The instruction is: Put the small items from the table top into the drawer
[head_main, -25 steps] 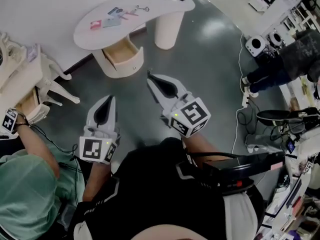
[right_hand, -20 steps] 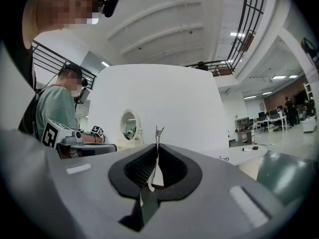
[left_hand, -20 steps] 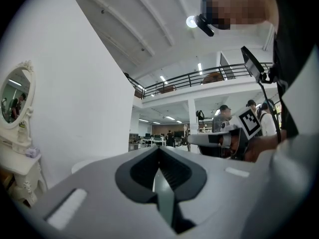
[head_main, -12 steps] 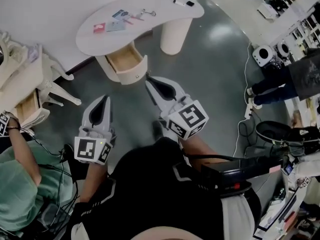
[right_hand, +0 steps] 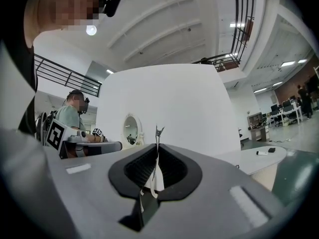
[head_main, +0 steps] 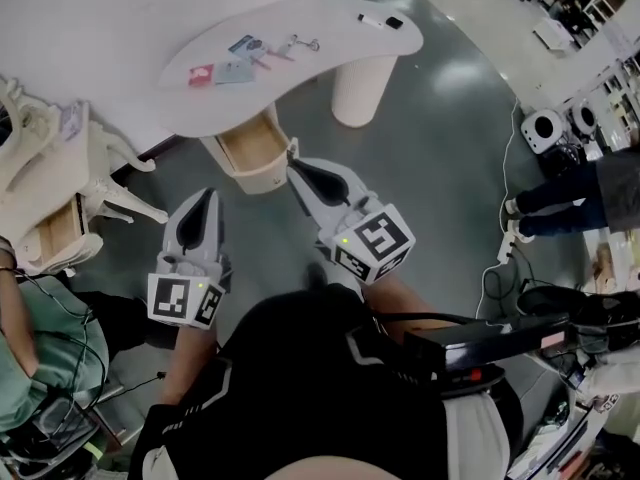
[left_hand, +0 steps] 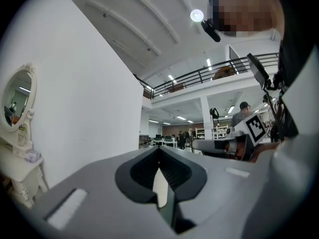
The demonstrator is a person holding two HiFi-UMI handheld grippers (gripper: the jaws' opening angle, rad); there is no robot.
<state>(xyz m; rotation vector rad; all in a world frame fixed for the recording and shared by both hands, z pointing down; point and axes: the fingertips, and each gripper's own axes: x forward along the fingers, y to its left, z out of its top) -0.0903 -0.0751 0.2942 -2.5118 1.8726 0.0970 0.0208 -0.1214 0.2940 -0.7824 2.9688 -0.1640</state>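
A grey polished floor [head_main: 430, 148] fills the head view. At the top a white curved table [head_main: 330, 43] stands against a white wall, and its drawer [head_main: 250, 146] is pulled open under the near edge. Only this view shows the small items together on the table top: a red card [head_main: 200, 74], blue-and-white cards [head_main: 240, 48] and some thin bits beside them too small to name. Apart from these, at the right end, lie a white marker [head_main: 372, 20] and a small black piece [head_main: 394, 22]. The right gripper view catches only that right end of the table, with the marker [right_hand: 262, 153] and black piece [right_hand: 271, 150] far off to the side of its jaws. It also shows an oval mirror [right_hand: 130, 129] and a seated person in a green shirt [right_hand: 75, 117]. The left gripper view looks at the white wall, a vanity mirror [left_hand: 17, 101] and a railed mezzanine [left_hand: 209, 73], with the right gripper's marker cube [left_hand: 254, 128] at its edge. Both gripper views show the jaws pressed together with nothing between them. All the items lie well apart from both sets of fingers. In the head view the right gripper [head_main: 298, 171] points at the drawer front with its tip near it, and the left gripper [head_main: 206, 198] is held lower and to the left, over the floor.
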